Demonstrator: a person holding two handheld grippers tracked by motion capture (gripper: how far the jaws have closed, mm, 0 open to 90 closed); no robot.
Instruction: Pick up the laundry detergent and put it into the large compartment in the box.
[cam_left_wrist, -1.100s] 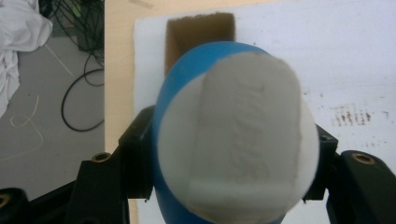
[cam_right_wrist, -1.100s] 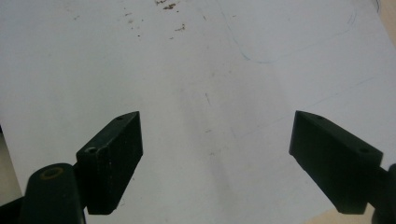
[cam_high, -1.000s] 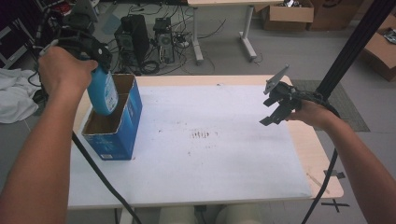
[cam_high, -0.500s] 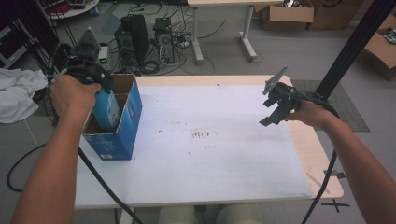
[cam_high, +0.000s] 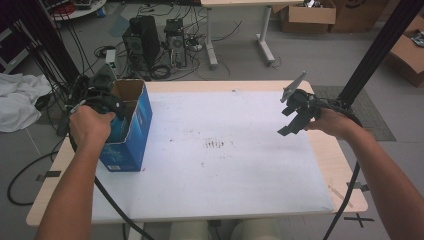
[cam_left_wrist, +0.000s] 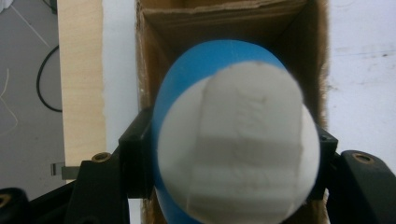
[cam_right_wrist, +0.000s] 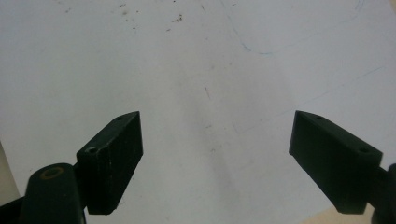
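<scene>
The left gripper (cam_left_wrist: 229, 158) clamps a blue bottle (cam_left_wrist: 233, 135) by its sides, white base toward the camera, lowering it into the open box (cam_high: 131, 127). Farther off, the right gripper (cam_high: 292, 114) hovers wide open, empty.

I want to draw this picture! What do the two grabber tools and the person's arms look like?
Both tools are black. The right gripper has two blocky black fingers with small screw holes, a grey three-cornered plate on top and a black cable trailing off. The left gripper trails a thick black cable too. The forearms are bare, with no sleeves in view.
</scene>
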